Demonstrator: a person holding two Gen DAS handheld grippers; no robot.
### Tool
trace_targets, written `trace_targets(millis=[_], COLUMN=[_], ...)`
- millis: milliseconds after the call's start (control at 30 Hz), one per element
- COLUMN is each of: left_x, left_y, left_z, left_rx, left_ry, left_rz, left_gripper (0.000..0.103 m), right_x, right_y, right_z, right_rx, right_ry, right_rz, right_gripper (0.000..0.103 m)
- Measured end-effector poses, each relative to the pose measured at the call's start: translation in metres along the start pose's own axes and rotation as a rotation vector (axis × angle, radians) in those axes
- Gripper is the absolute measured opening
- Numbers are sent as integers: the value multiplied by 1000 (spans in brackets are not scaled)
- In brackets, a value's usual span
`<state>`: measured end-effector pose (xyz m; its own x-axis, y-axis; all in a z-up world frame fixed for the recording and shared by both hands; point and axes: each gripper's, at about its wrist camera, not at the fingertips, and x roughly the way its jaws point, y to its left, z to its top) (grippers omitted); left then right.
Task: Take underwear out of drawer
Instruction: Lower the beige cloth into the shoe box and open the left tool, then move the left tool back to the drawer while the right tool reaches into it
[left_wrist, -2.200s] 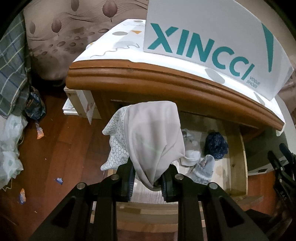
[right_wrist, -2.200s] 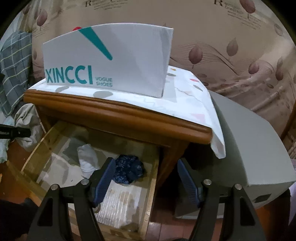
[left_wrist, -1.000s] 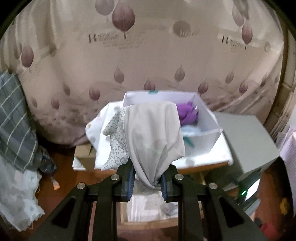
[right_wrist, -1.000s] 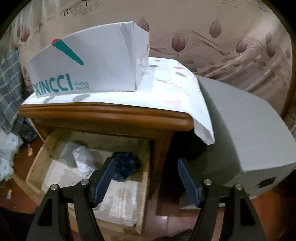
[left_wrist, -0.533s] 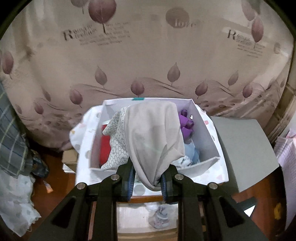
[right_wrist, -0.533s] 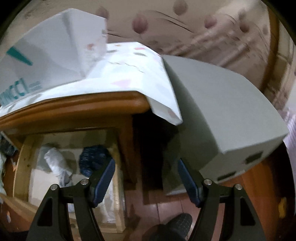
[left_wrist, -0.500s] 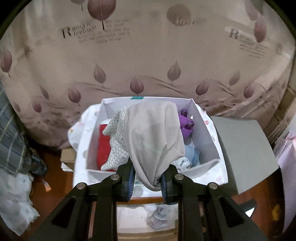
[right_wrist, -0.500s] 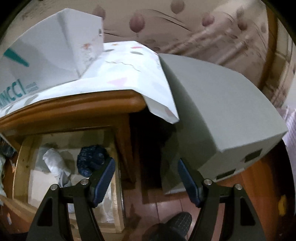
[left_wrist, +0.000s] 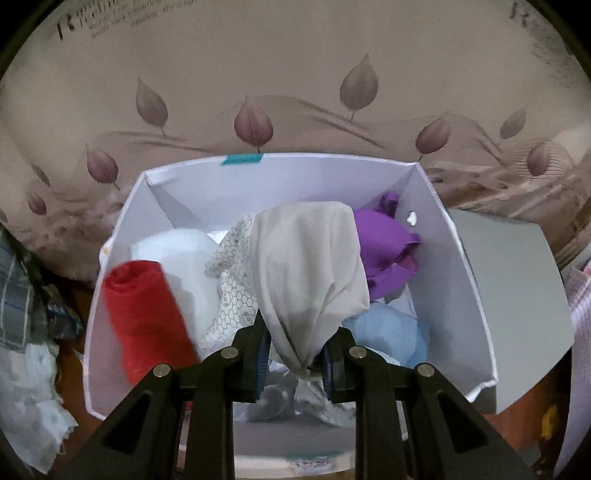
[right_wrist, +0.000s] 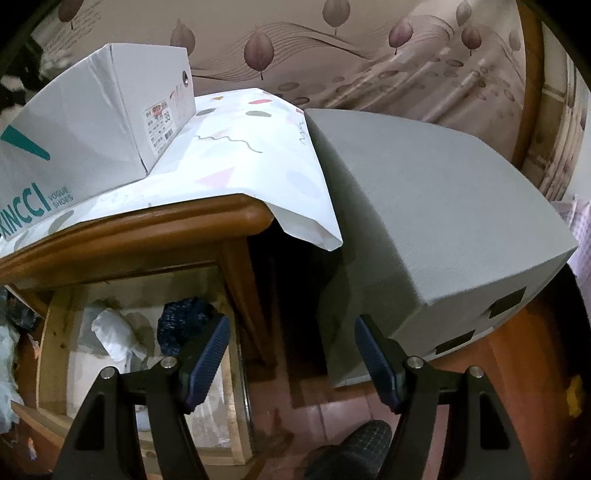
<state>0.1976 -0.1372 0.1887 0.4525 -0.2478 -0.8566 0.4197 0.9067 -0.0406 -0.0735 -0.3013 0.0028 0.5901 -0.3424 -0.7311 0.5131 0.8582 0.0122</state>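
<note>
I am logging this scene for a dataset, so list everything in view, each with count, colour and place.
shoe box: one, white with teal lettering, open, on the nightstand
held underwear: one, pale grey with a honeycomb-print part, over the box
red garment: one, in the box, left
purple garment: one, in the box, right
light blue garment: one, in the box, front right
nightstand: one, brown wood, patterned white cover on top
drawer: one, light wood, open
dark blue garment: one, in the drawer
white garment: one, in the drawer
grey box: one, right of the nightstand
left gripper: black, jaws shut on the held underwear
right gripper: black, jaws open, empty
</note>
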Motion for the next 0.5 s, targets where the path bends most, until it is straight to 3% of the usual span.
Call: trace_targets(millis=[333,500], left_x=[28,11], left_y=[-11,-14], left_z=[0,-3], left_rx=[26,46], left_ry=[44,-18], left_rz=[14,9], left_gripper=[32,56], right_x=[1,1], right_y=[-1,-1], right_z=[2,1], right_rx=[10,8], right_ry=[14,12], right_rz=[25,17], right_gripper=[72,72])
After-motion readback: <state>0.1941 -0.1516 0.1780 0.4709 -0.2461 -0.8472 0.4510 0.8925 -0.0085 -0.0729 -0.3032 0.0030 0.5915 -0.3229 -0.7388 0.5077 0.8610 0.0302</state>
